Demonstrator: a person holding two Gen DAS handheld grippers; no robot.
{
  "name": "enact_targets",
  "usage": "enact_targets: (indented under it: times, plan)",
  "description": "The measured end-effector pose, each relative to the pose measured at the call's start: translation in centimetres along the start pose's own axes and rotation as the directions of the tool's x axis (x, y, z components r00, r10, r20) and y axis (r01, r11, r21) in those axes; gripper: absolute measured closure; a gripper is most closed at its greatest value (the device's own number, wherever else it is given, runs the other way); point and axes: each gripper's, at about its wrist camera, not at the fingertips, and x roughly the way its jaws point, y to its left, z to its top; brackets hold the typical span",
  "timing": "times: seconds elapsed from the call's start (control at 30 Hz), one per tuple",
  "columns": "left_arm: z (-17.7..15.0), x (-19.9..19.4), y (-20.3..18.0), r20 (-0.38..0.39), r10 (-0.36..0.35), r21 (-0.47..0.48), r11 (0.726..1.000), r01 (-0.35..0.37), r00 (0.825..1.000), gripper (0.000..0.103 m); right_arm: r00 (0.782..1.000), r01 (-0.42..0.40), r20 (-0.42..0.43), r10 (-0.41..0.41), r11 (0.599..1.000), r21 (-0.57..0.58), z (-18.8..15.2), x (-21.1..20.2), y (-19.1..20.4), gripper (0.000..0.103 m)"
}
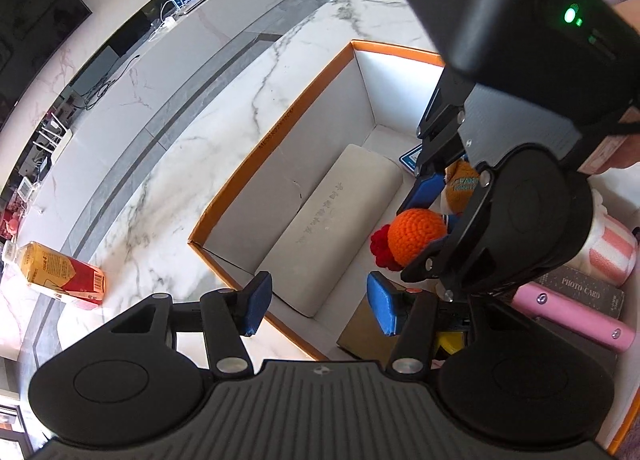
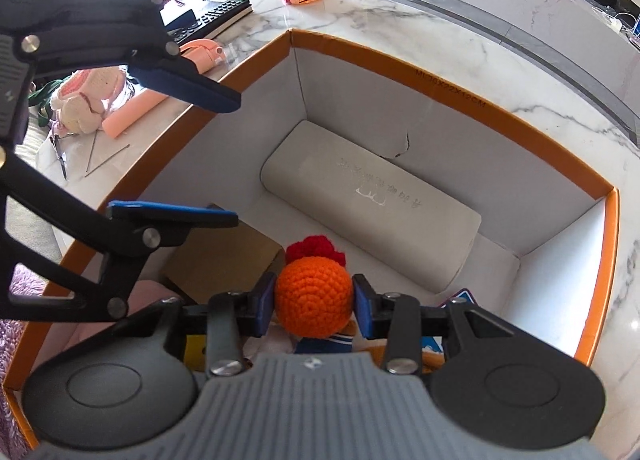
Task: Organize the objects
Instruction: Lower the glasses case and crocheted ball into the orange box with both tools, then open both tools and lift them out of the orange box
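Observation:
An orange-rimmed cardboard box [image 2: 464, 98] stands on the marble table; it also shows in the left wrist view [image 1: 280, 128]. A grey case [image 2: 372, 208] lies on its floor. My right gripper [image 2: 314, 306] is shut on an orange crochet toy [image 2: 314, 300] with a red tuft, inside the box, low near its floor. In the left wrist view the toy [image 1: 416, 236] sits between the right gripper's fingers [image 1: 424, 190]. My left gripper [image 1: 320, 306] is open and empty above the box's near edge; it also shows in the right wrist view [image 2: 204, 156].
A tea bottle [image 1: 60, 272] lies on the table left of the box. A brown card box [image 2: 224, 260] is inside the box. A pink tube [image 1: 572, 316], a photo-card box [image 1: 584, 292] and a striped cup [image 1: 608, 244] lie right. A remote [image 2: 216, 16] and a crochet piece [image 2: 88, 96] lie outside.

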Motion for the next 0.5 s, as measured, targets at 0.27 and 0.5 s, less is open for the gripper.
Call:
enact_targets:
  times: [0.27,0.5]
  plan:
    - [0.1,-1.0,-0.1,0.006,0.026,0.002,1.000,-0.026,1.000,0.041,1.000,0.027,-0.011,-0.027,0.999,-0.025,-0.1,-0.7,0.6,0.060]
    - [-0.3,-4.1,-0.1,0.048,0.048,-0.051,0.998,-0.045,0.998,0.040,0.998,0.054,0.034,-0.053,0.998,-0.019,-0.3,-4.3,0.8,0.059]
